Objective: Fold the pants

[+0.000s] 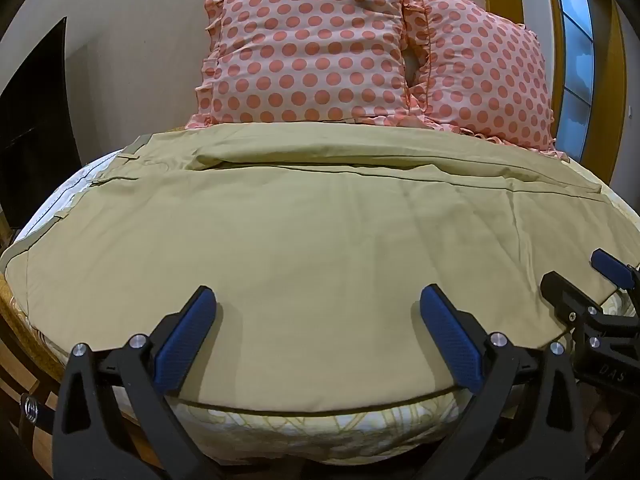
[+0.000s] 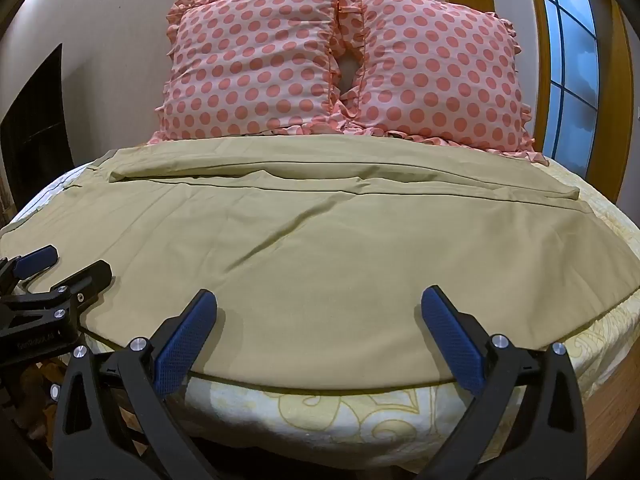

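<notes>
Khaki pants [image 1: 304, 232] lie spread flat across the bed, waistband at the left, legs running right; they also fill the right wrist view [image 2: 320, 248]. A second layer of the pants lies folded along the far edge [image 2: 320, 176]. My left gripper [image 1: 318, 308] is open, its blue-padded fingers just above the near edge of the pants. My right gripper [image 2: 319, 308] is open too, over the near edge further right. The right gripper shows at the right of the left wrist view [image 1: 580, 280], and the left gripper shows at the left of the right wrist view [image 2: 64, 266].
Two pink polka-dot pillows [image 1: 312, 52] [image 2: 436, 76] lean against the wall at the head of the bed. The bed has a yellow patterned sheet [image 2: 320, 412]. A window [image 2: 568, 72] is at the right, a dark opening [image 1: 36, 132] at the left.
</notes>
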Demonstrator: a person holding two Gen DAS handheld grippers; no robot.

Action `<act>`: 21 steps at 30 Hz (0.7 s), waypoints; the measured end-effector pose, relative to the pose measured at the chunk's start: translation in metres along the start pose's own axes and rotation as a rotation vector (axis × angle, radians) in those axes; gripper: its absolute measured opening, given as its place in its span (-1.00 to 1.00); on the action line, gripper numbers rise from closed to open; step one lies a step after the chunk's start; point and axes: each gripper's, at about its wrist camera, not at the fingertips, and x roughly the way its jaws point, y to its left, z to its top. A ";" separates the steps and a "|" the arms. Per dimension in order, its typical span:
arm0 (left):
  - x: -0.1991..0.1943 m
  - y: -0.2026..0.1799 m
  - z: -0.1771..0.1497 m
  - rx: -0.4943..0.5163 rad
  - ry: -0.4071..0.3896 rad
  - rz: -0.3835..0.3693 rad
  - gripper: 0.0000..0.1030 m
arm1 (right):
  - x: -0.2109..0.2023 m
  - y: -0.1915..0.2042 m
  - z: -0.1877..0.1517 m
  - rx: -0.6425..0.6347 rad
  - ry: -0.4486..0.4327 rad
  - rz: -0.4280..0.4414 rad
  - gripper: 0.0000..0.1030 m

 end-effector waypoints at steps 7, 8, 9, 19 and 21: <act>0.000 0.000 0.000 -0.001 -0.002 0.000 0.97 | 0.000 0.000 0.000 -0.003 -0.001 0.003 0.97; 0.000 0.000 0.000 -0.001 -0.002 0.000 0.97 | 0.000 0.000 0.000 -0.002 -0.001 0.000 0.97; 0.000 0.000 0.000 -0.001 -0.002 0.000 0.97 | 0.000 0.000 0.000 -0.002 -0.001 0.000 0.97; 0.000 0.000 0.000 0.000 -0.003 0.000 0.97 | 0.000 0.000 0.000 -0.002 -0.003 0.000 0.97; 0.000 0.000 0.000 0.000 -0.003 0.000 0.97 | 0.000 0.001 0.000 -0.002 -0.004 0.000 0.97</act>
